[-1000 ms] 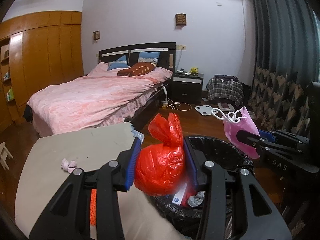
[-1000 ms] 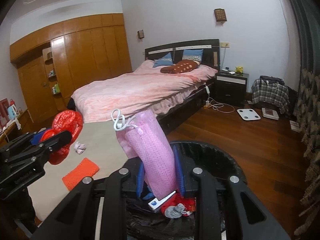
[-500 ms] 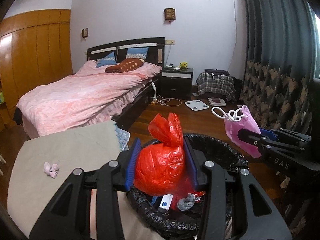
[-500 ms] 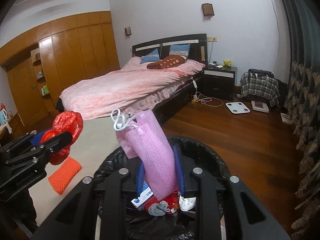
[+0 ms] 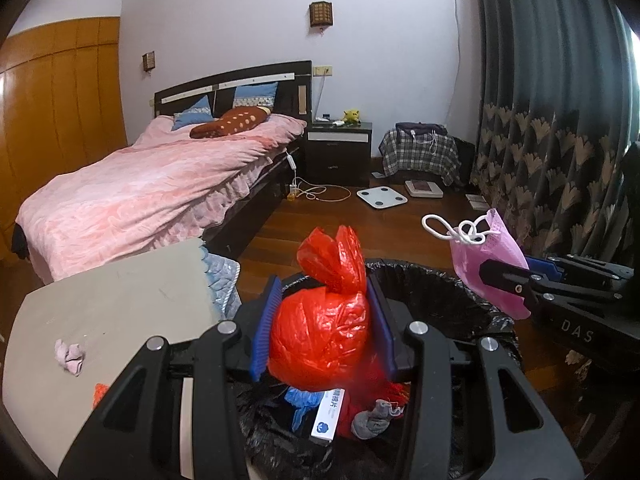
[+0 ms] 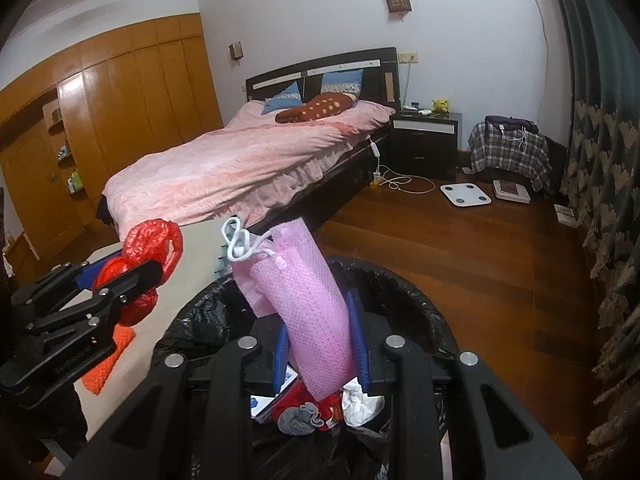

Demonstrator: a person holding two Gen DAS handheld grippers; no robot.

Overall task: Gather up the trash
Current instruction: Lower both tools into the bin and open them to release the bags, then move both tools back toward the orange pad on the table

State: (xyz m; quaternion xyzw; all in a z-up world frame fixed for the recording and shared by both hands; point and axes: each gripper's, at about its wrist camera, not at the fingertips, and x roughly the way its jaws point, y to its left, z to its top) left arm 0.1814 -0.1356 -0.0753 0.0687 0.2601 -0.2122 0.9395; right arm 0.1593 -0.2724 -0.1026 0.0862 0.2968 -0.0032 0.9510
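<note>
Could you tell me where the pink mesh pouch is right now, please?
The pink mesh pouch is clamped in the right gripper, held above the black-lined trash bin.

Both grippers have carried over from above the tabletop (image 5: 112,304) edge to above the black-lined trash bin (image 5: 432,280). More of the bin's contents now show beneath the red bag (image 5: 320,332) and pink pouch (image 6: 316,320); tabletop has slid leftward.
</note>
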